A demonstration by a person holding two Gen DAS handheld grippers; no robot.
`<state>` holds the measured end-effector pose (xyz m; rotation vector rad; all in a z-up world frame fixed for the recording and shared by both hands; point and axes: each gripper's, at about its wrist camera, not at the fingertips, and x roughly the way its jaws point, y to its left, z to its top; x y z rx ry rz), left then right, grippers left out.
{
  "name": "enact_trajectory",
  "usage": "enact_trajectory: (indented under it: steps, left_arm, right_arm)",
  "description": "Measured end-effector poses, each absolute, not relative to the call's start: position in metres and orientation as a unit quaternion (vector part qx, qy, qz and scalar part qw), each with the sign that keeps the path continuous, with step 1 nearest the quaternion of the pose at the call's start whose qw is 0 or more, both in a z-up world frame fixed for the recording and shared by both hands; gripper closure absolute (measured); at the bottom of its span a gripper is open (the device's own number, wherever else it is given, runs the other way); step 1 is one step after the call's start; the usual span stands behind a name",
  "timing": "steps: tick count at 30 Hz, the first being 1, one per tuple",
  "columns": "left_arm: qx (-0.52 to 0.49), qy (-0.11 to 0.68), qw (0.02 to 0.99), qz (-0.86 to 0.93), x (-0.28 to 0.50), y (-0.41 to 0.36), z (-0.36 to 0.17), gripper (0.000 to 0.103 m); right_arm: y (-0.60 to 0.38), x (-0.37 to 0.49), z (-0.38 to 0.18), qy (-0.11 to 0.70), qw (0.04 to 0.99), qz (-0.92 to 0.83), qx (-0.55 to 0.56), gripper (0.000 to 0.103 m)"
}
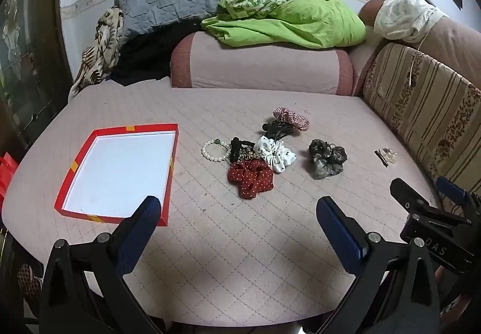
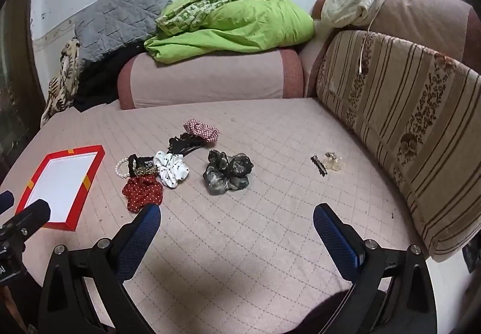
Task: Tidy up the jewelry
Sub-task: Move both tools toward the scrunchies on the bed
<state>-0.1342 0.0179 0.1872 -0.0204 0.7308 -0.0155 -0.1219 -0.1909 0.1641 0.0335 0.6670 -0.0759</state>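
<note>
- A heap of hair ties and jewelry sits mid-mattress: a pearl bracelet, a red polka-dot scrunchie, a white dotted scrunchie, black hair ties and a checked scrunchie, all touching or overlapping.
- A dark floral scrunchie lies just right of the heap, apart from it.
- A black hair clip and a clear clip rest near the striped cushion.
- An empty red tray with a white floor lies left of the heap.
- The left gripper and the right gripper hover over the quilted mattress, jaws spread wide, holding nothing.
- A green blanket tops the bolster behind.
</note>
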Motion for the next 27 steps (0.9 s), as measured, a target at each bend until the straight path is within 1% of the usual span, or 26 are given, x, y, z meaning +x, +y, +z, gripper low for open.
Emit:
enact_trajectory:
  steps: [5,9,16,21,27]
  left_arm:
    - [-0.012,0.366,0.930,-0.015,-0.131,0.020,0.182,0.000]
    - [-0.011,0.373,0.928,-0.010,-0.128,0.021,0.176,0.000]
    - [-0.016,0.373,0.927,0.016,-0.122,0.031,0.171,0.000]
    - [-0.036,0.394,0.918,0.002,-0.116,0.035,0.162,0.000]
    - [-0.033,0.405,0.914,-0.006,-0.110,0.033,0.154,0.000]
  right_arm:
    - [-0.190,-0.119,0.164,0.329,0.943,-0.043,0.016,0.000]
    - [-0.192,-0.115,0.156,0.349,0.936,-0.043,0.018,0.000]
    - [-0.186,-0.113,0.151,0.345,0.938,-0.036,0.007,0.000]
    - [-0.183,-0.108,0.147,0.355,0.934,-0.036,0.008,0.000]
    - [-0.183,-0.103,0.144,0.368,0.929,-0.030,0.014,0.000]
